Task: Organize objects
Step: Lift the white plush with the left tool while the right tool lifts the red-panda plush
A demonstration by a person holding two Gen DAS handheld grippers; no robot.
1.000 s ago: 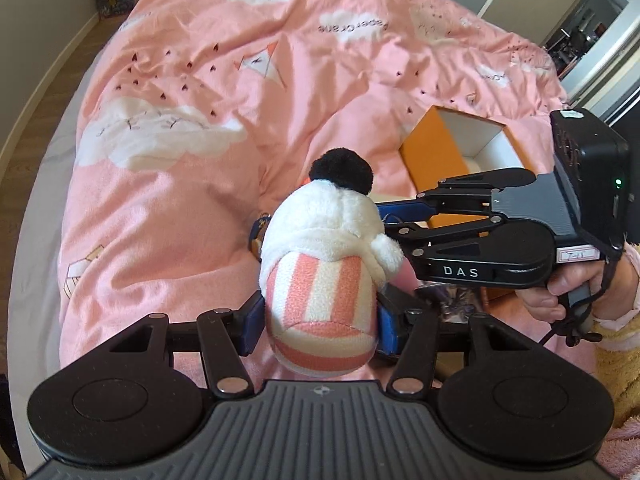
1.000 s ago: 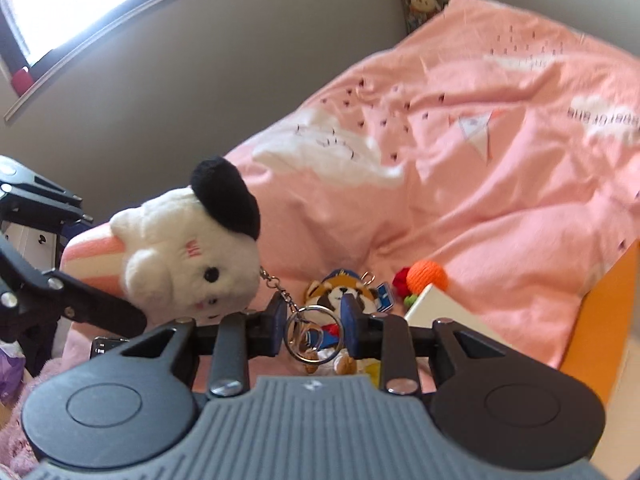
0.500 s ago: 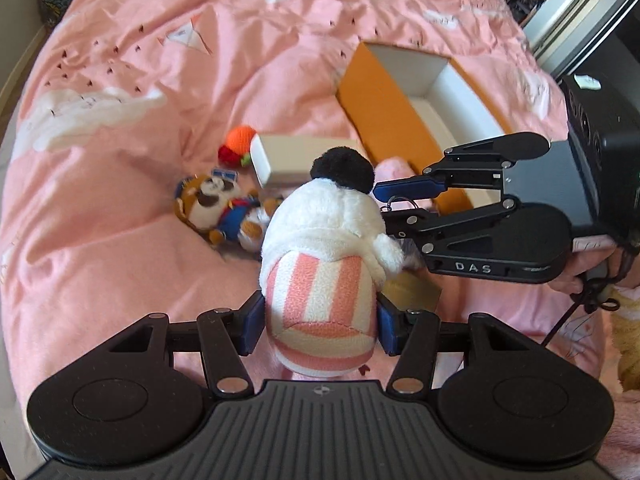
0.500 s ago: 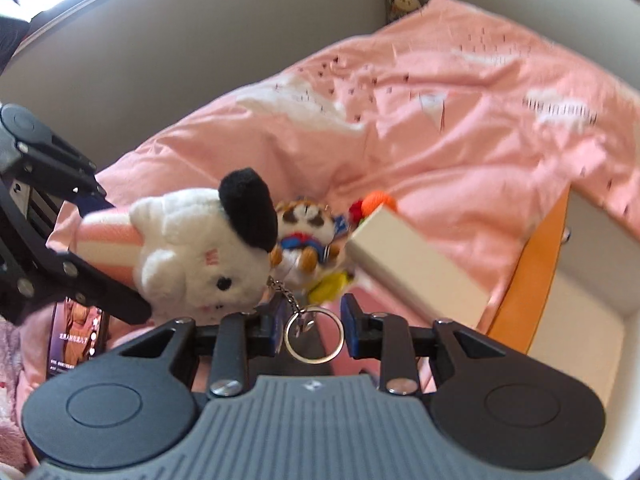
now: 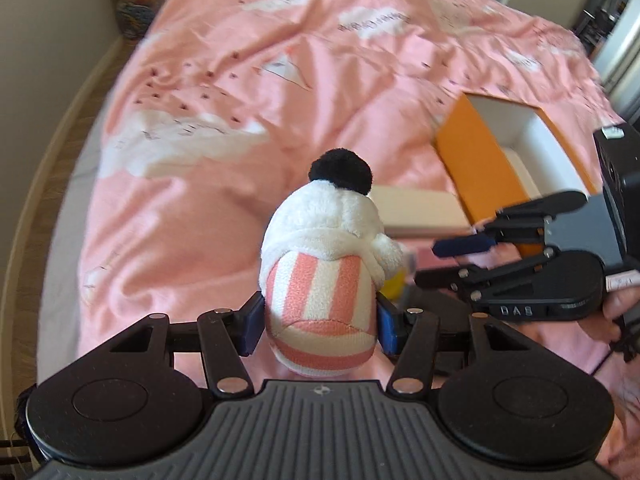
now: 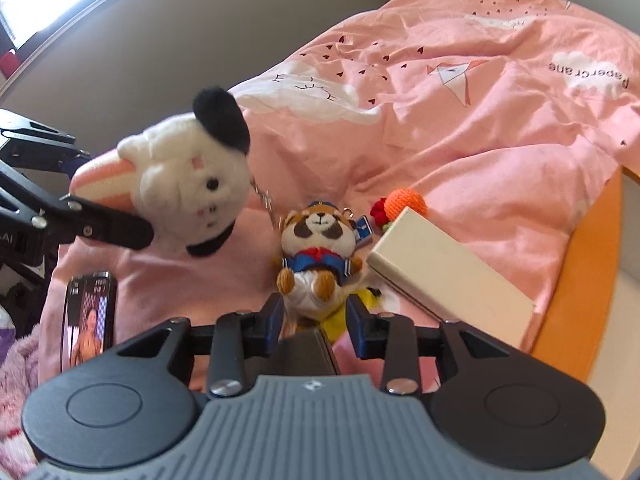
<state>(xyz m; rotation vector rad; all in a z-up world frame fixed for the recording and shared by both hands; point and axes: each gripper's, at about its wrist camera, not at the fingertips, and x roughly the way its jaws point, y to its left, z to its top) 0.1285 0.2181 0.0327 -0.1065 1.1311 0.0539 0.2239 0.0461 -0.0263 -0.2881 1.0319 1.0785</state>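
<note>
A white plush toy with a black pom-pom and a pink-striped body sits between the pads of my left gripper, which is shut on its striped end. In the right wrist view the plush toy hangs above the bed with its key chain dangling loose. The jaws of my right gripper are opening and the pads press on nothing. A tiger plush lies on the cover just beyond them. From the left wrist view, the right gripper is just right of the plush toy.
An open orange box with a white inside lies on the pink bed cover at the right. A white oblong box rests beside it, next to an orange crocheted ball. A phone lies at the left and a dark flat object under my right gripper.
My right gripper has let go of the key ring and its jaws stand wider. The ring and chain now hang free from the plush. Both grippers have sunk toward the bed.
</note>
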